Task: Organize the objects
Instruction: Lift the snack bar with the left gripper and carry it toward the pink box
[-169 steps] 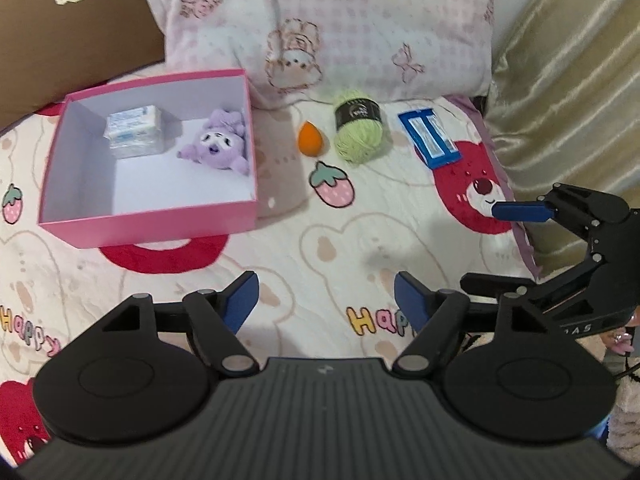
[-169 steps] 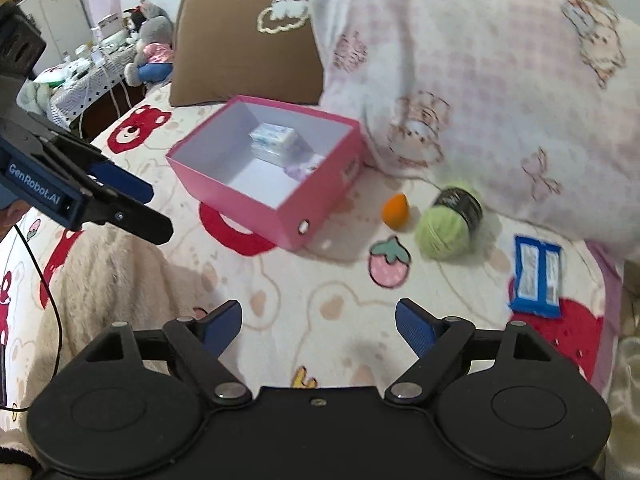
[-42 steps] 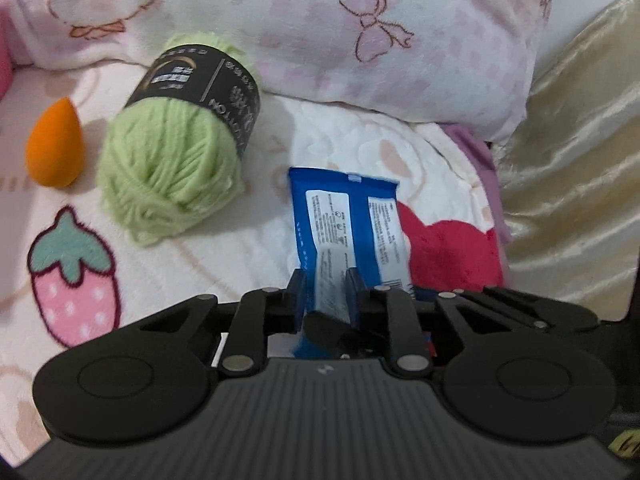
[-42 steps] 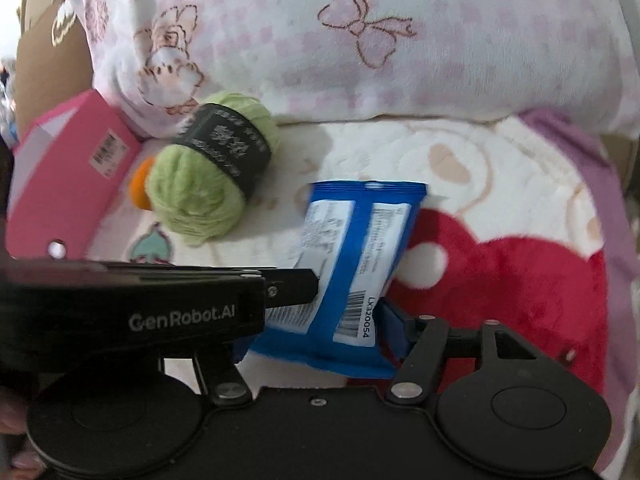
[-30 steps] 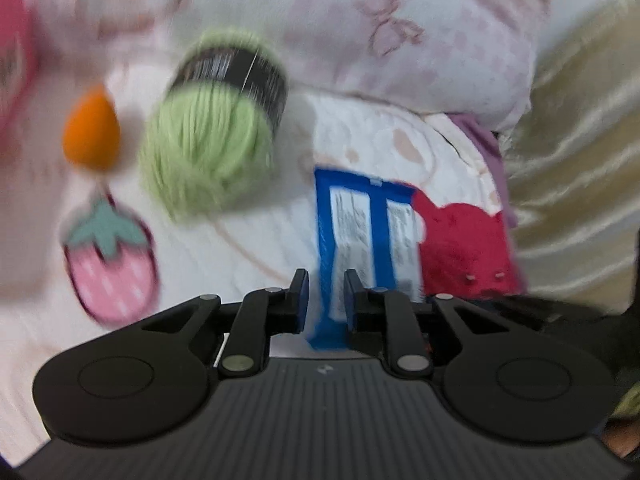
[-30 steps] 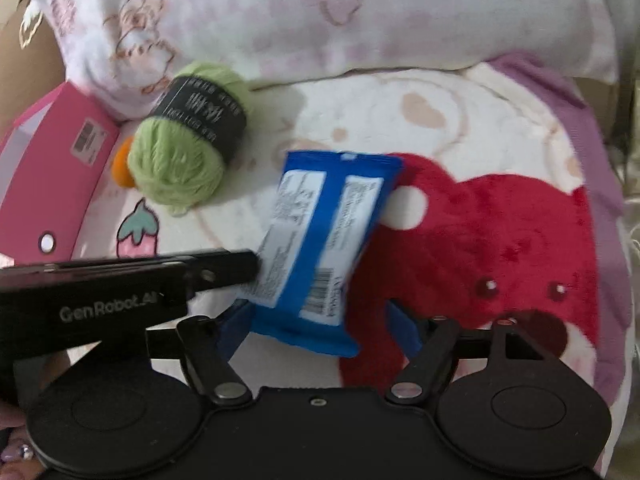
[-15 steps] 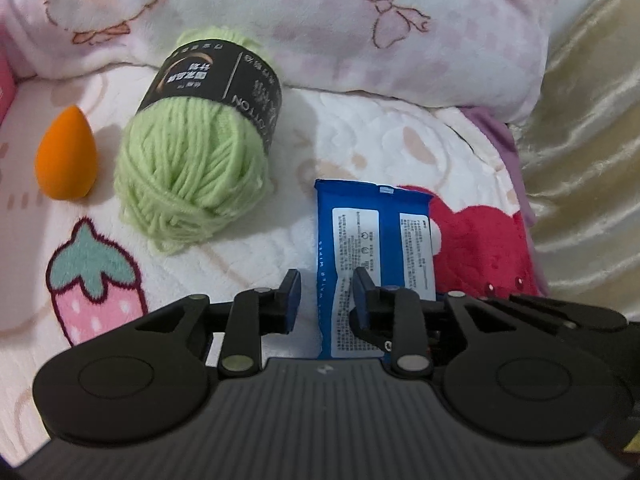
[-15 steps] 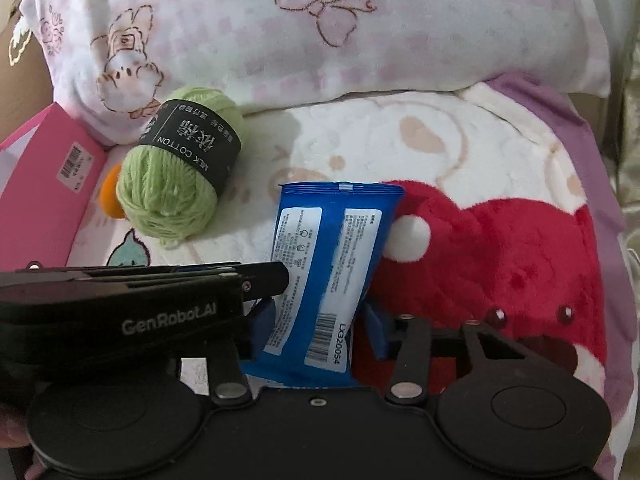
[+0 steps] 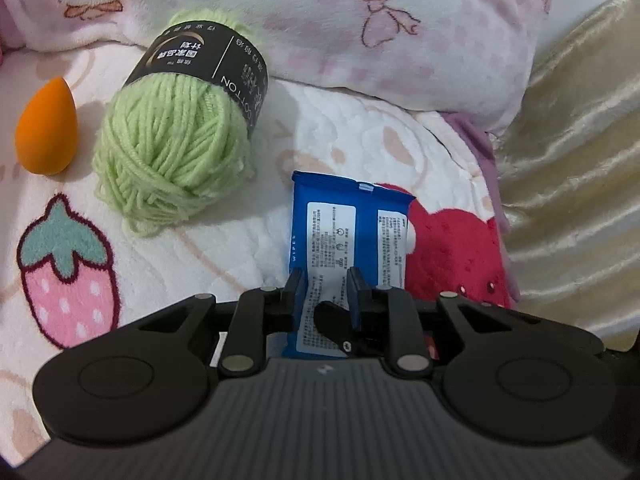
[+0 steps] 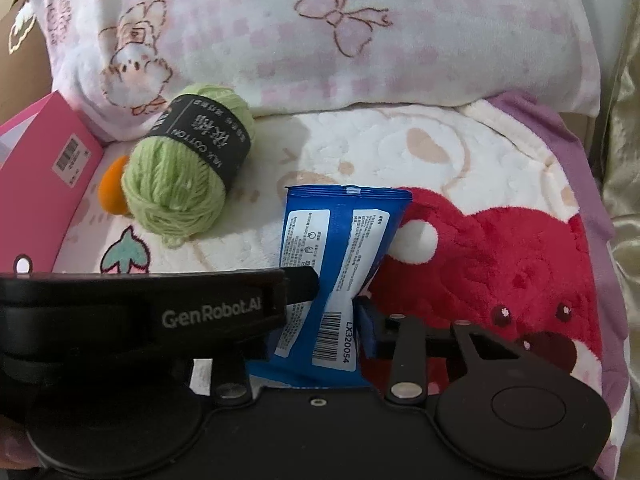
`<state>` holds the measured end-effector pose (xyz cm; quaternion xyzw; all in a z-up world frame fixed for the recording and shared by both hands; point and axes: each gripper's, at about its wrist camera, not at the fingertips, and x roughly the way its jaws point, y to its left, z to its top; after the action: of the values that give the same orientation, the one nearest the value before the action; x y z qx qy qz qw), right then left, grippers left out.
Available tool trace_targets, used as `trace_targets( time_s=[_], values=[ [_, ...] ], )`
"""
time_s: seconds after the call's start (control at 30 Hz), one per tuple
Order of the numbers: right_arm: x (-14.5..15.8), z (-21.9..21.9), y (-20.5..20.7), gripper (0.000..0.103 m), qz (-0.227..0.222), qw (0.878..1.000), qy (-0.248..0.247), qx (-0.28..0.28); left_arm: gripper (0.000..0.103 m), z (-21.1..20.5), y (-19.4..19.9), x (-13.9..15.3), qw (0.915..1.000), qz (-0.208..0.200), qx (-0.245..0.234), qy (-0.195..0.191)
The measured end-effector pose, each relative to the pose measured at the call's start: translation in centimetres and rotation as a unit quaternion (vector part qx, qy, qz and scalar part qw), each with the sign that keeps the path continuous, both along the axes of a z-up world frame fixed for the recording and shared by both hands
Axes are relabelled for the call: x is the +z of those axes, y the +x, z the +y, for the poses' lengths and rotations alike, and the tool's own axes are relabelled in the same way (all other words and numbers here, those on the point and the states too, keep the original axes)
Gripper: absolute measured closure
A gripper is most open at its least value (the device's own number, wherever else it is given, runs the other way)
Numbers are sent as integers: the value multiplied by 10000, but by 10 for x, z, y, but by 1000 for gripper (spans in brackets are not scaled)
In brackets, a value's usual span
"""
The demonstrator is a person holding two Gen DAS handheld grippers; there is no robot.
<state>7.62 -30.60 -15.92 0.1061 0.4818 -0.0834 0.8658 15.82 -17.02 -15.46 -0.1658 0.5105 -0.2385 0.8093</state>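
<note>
A blue pack of wipes [image 9: 348, 236] lies on the bed blanket, its near end pinched in both grippers. My left gripper [image 9: 326, 292] is shut on its near end. In the right wrist view the pack [image 10: 340, 248] is squeezed narrow between my right gripper's [image 10: 332, 316] fingers, with the left gripper's body crossing from the left. A green yarn ball [image 9: 176, 132] with a black label and an orange sponge egg [image 9: 46, 126] lie to the left. The pink box [image 10: 44, 176] shows at the far left.
A pink checked pillow [image 10: 320, 32] lies close behind the objects. A gold curtain [image 9: 572, 168] hangs at the right edge of the bed. The blanket [image 10: 500, 240] has red bear and strawberry prints.
Both grippers came from open and apart down onto the wipes pack. In the last half second both jaws closed tighter and the pack's near end is pinched narrower.
</note>
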Motion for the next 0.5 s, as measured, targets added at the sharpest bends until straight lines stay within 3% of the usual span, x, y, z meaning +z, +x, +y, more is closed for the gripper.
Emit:
trace_targets(
  time_s=[0.2,0.4,0.5],
  values=[
    [2,7,-7,65,-21,9999,108,50,82,22,-2,-6,9992,234,45,-329],
    [-3,6,-14,64,109,9956,928,-60,82,51,-16,-8,9971,556,219,-462],
    [-8,13,-12,59,211,9934,1124,93,81,63,-23,-11,9980,525,329,-159]
  ],
)
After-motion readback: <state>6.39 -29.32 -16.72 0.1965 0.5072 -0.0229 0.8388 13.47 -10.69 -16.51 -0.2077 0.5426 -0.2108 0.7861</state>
